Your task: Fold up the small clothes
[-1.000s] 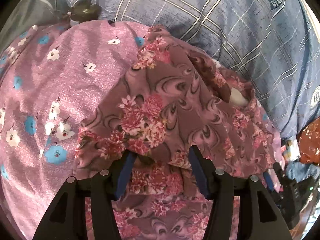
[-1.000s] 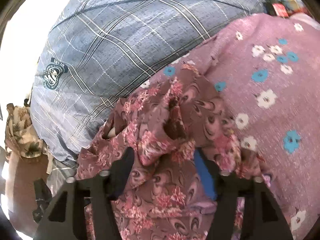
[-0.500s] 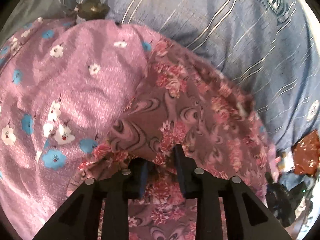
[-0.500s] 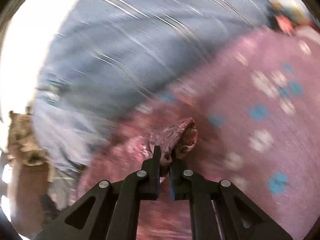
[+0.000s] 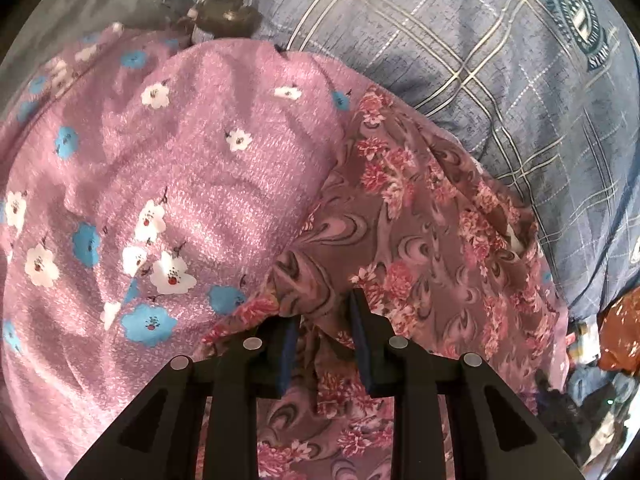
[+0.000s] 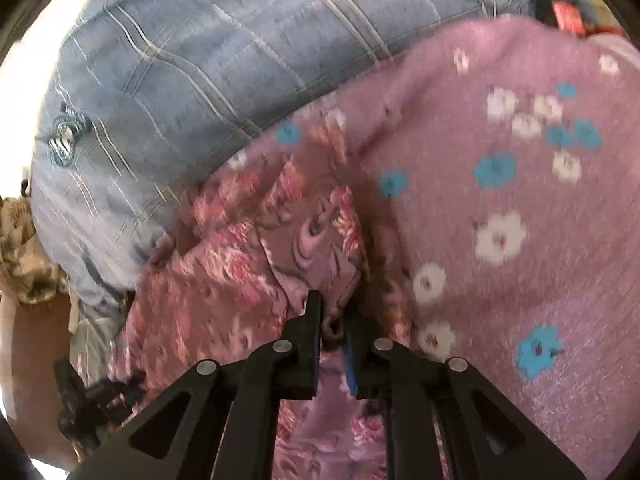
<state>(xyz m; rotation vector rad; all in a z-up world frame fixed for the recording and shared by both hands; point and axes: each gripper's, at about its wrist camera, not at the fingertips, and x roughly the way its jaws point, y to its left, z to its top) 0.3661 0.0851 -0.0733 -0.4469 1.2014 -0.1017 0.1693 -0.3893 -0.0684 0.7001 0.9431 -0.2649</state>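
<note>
A small mauve garment with pink flowers and swirls (image 5: 424,240) lies crumpled on a pink blanket with white and blue flowers (image 5: 192,184). My left gripper (image 5: 323,322) is shut on a fold of the garment's near edge, with cloth bunched between the blue pads. In the right wrist view the same garment (image 6: 240,272) lies left of centre. My right gripper (image 6: 334,316) is shut on another pinch of its cloth, which stands up between the fingers.
A blue plaid bedcover with a round crest (image 5: 520,92) lies behind the blanket, also seen in the right wrist view (image 6: 180,80). A dark object (image 5: 224,20) sits at the blanket's far edge. Clutter lies at the right (image 5: 600,360). A patterned cloth (image 6: 20,248) hangs at left.
Both grippers closed from wide open onto folds of the floral garment. The garment is pulled flatter than a second ago, and the right view is less blurred than half a second ago.
</note>
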